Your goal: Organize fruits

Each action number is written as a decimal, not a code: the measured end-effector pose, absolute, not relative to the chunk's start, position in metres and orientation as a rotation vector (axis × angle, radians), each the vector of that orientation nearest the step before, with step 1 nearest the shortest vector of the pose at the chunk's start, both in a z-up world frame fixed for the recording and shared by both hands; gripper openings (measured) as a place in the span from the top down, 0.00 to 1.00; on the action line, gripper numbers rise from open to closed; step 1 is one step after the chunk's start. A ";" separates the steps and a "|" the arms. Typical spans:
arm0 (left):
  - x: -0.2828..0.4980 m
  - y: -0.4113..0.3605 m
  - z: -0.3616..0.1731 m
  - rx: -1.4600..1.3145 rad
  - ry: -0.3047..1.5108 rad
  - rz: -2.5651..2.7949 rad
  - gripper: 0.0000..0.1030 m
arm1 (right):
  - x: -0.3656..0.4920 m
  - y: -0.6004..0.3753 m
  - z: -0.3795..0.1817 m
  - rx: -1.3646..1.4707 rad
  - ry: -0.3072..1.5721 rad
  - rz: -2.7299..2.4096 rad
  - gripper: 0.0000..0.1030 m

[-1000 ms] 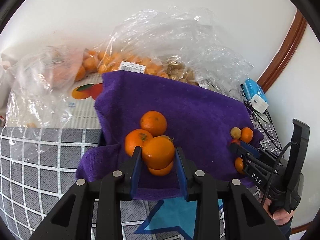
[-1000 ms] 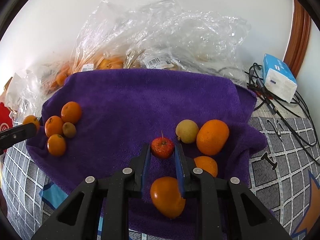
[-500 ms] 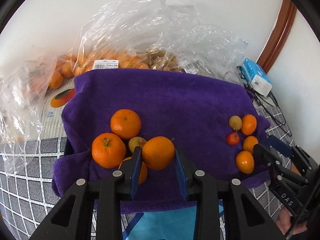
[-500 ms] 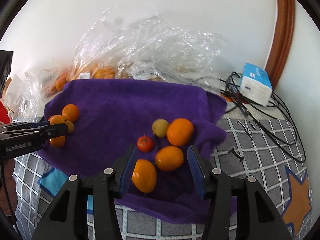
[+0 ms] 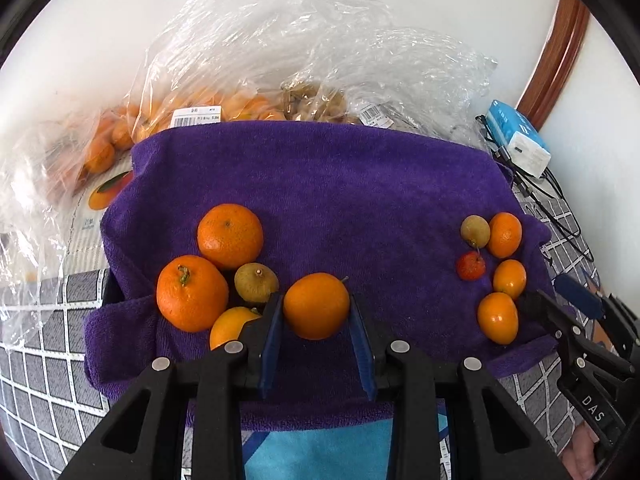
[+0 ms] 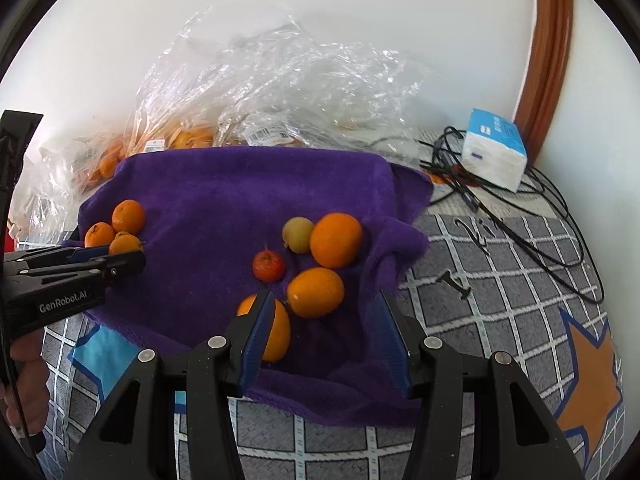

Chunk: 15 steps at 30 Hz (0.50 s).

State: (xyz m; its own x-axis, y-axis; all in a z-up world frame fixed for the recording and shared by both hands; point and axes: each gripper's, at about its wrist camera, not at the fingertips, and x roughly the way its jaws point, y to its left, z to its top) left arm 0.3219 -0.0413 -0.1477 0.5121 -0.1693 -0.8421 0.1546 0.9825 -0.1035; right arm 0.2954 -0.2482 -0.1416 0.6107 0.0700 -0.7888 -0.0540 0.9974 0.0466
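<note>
1. The left claw [image 5: 316, 320] is clamped on an orange [image 5: 316, 306], held just beside a left-hand cluster on the purple towel [image 5: 340, 184]: two larger oranges, a brownish round fruit [image 5: 256, 282] and another orange part-hidden behind the claw.
2. The right claw [image 6: 324, 328] stands apart with nothing gripped; its jaws have just been opening, and the small red fruit [image 6: 269, 265] lies free on the towel beyond its fingertips.
3. Around that red fruit sit a yellowish fruit [image 6: 297, 234] and three oranges, forming a second group near the towel's right edge.
4. Judged from the layout, sorting is well under way: two groups exist, yet each mixes kinds, and the held orange is not yet set down.
5. Clear plastic bags [image 5: 280, 60] holding more fruit lie behind the towel against the wall, seemingly not yet sorted.
</note>
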 end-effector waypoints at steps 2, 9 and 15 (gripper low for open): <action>0.318 -0.039 -0.143 -0.024 1.006 -0.188 0.68 | 0.293 -0.251 -0.142 0.024 0.917 0.064 0.50; 0.289 -0.031 -0.113 -0.031 0.951 -0.169 0.50 | 0.272 -0.257 -0.123 0.033 0.899 0.047 0.50; 0.240 -0.023 -0.080 -0.042 0.884 -0.150 0.39 | 0.242 -0.267 -0.093 0.070 0.875 0.028 0.46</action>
